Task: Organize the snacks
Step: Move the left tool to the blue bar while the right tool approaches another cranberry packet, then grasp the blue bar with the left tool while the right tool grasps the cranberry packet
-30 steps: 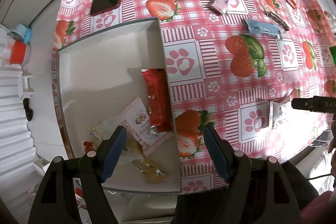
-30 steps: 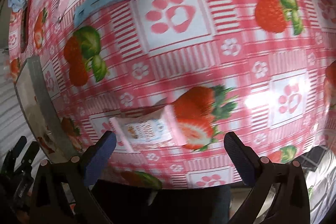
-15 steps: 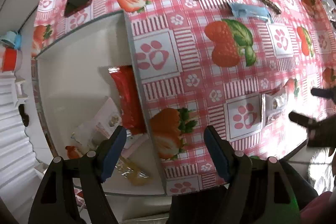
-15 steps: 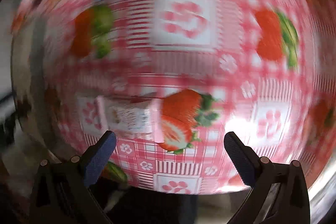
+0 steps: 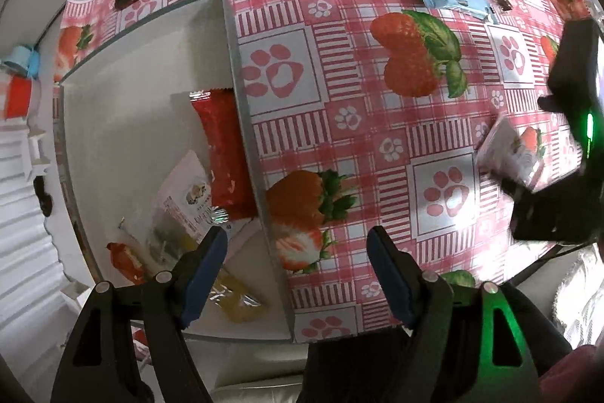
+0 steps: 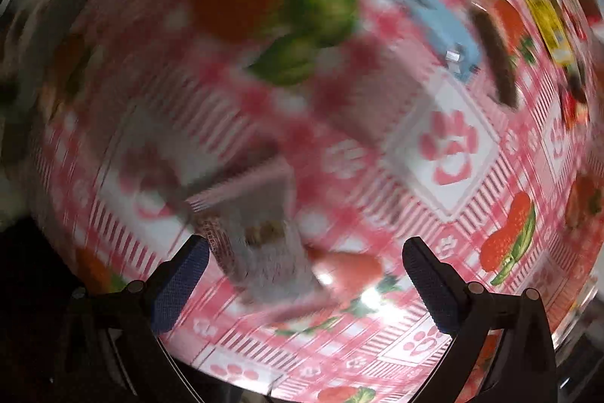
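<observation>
The coming move is judged to turn on the small white snack packet (image 6: 260, 244), which is seen between the open fingers of the right gripper (image 6: 302, 274), nearer the left-hand finger than the other. The packet lies flat on the tablecloth (image 5: 339, 123) close to the table's near edge, well apart from the white box (image 5: 124, 101) that sits at the near left corner. Its long axis is read as running roughly along the gripper's pointing line, so the fingers would close across its short sides; the right wrist picture is smeared, so this is not certain. The right gripper is held steeply downward, jaws wide, nothing gripped and no pad touching the packet as far as can be told.

In the left wrist view the same packet (image 5: 509, 153) is seen far to the right, under the black body of the right gripper (image 5: 558, 176), so the right hand is clearly the nearer one. The left gripper (image 5: 298, 270) is pointed straight down over the box's right wall, jaws wide and empty. A red wrapper (image 5: 222, 153) and other packets are already lying inside the box.
</observation>
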Motion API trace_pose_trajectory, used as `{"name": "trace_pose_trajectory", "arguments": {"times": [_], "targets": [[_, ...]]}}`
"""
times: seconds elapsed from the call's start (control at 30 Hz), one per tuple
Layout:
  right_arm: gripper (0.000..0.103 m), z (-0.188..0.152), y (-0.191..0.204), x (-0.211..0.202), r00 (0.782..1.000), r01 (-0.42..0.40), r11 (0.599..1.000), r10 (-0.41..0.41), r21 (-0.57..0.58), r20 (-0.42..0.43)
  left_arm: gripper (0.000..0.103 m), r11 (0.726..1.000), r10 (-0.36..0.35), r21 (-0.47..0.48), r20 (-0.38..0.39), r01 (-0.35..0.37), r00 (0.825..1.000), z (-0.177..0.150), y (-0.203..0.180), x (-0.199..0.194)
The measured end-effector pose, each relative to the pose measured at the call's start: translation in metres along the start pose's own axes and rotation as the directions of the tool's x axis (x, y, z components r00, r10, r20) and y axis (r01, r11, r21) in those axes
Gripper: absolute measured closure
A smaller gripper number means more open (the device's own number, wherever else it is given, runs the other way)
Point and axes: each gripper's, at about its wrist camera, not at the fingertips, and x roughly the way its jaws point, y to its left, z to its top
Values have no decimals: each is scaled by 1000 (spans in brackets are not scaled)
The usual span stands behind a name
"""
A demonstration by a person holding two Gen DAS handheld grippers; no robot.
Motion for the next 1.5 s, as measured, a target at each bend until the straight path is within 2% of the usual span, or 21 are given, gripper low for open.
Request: {"name": "trace_pose_trajectory", "arguments": {"times": [0.13, 0.17, 0.23, 0.3, 0.37, 0.47, 0.57, 0.6, 0.67, 0.8, 0.83, 0.9, 0.97, 1.0, 1.07, 1.13, 1.2, 1.27, 1.33, 1.4, 1.5], "targets": [[0, -4, -53, 9, 998, -46, 976, 54, 213, -34, 24, 1000, -16, 2, -5, 16, 1000, 5, -5, 2], [0, -9, -69, 14, 996, -61, 959, 77, 277, -46, 24, 1000, -21, 6, -4, 21, 1000, 8, -7, 1], [0, -24, -99, 22, 986, -125, 901, 159, 416, -48, 24, 999, -15, 30, 18, 14, 1000, 15, -14, -2], [0, -43, -122, 29, 977, -154, 845, 207, 513, -47, 24, 997, 4, 81, 61, -9, 998, 25, -26, -9], [0, -58, -135, 30, 975, -165, 810, 221, 563, -32, 24, 988, 18, 153, 120, -36, 993, 32, -41, -17], [0, -85, -148, 28, 968, -200, 756, 251, 624, 7, 24, 955, 28, 283, 211, -88, 977, 53, -74, -28], [0, -114, -151, 26, 964, -217, 708, 264, 672, 33, 24, 903, 20, 404, 303, -148, 953, 79, -107, -37], [0, -132, -147, 24, 960, -230, 691, 276, 686, 44, 24, 878, 14, 448, 330, -169, 944, 90, -120, -36], [0, -157, -143, 22, 951, -258, 664, 302, 702, 63, 24, 847, 5, 498, 348, -189, 937, 104, -136, -31], [0, -187, -136, 18, 944, -276, 653, 321, 705, 73, 24, 799, 6, 566, 327, -201, 945, 140, -164, -16], [0, -208, -120, 20, 942, -281, 650, 326, 706, 75, 24, 793, 11, 575, 314, -199, 949, 146, -167, -10], [0, -233, -95, 11, 937, -292, 636, 340, 714, 80, 24, 791, 12, 586, 273, -177, 962, 154, -170, 2], [0, -257, -83, 20, 935, -295, 629, 344, 719, 83, 27, 803, -13, 579, 251, -139, 968, 158, -167, 4], [0, -260, -85, 18, 936, -294, 631, 343, 718, 82, 33, 810, -42, 578, 219, -95, 975, 160, -165, 4], [0, -261, -92, 15, 939, -291, 649, 334, 703, 80, 62, 816, -102, 578, 157, -8, 982, 162, -162, 4], [0, -250, -97, 9, 946, -279, 693, 315, 665, 69, 75, 808, -109, 590, 147, 2, 983, 158, -163, 3], [0, -238, -88, 0, 960, -250, 768, 275, 590, 49, 76, 807, -101, 590, 147, -5, 984, 151, -161, 4], [0, -231, -71, -7, 979, -190, 864, 203, 466, 23, 76, 827, -105, 562, 136, 11, 985, 135, -156, 6], [0, -222, -51, -11, 987, -150, 922, 158, 357, 7, 76, 845, -103, 534, 128, 19, 986, 118, -144, 11], [0, -216, -31, -10, 990, -133, 957, 138, 258, -3, 76, 862, -89, 507, 125, 13, 988, 96, -130, 15], [0, -209, -6, -6, 996, -88, 988, 91, 127, -15, 76, 895, -66, 447, 107, 12, 992, 65, -106, 25]]}}
